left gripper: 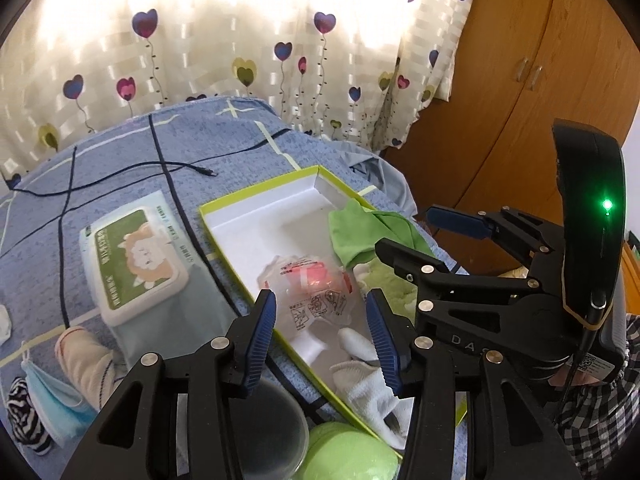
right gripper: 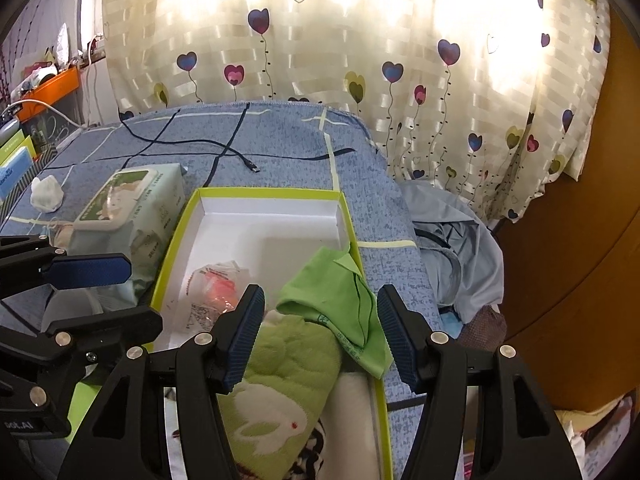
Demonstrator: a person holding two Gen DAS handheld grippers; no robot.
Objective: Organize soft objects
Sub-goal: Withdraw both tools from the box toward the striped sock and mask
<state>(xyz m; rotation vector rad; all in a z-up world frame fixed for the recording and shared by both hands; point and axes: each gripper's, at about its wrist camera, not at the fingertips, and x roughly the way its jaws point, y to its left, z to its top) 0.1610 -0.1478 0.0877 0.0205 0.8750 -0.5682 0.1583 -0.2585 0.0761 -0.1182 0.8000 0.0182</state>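
Left gripper, jaws apart and empty, above the bag in the box. Right gripper, jaws wide and empty, over the cloth.

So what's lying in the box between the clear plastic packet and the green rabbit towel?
Nothing: in the right wrist view, bare white box floor separates the clear plastic packet from the green rabbit towel.

Both wrist views close above shared box
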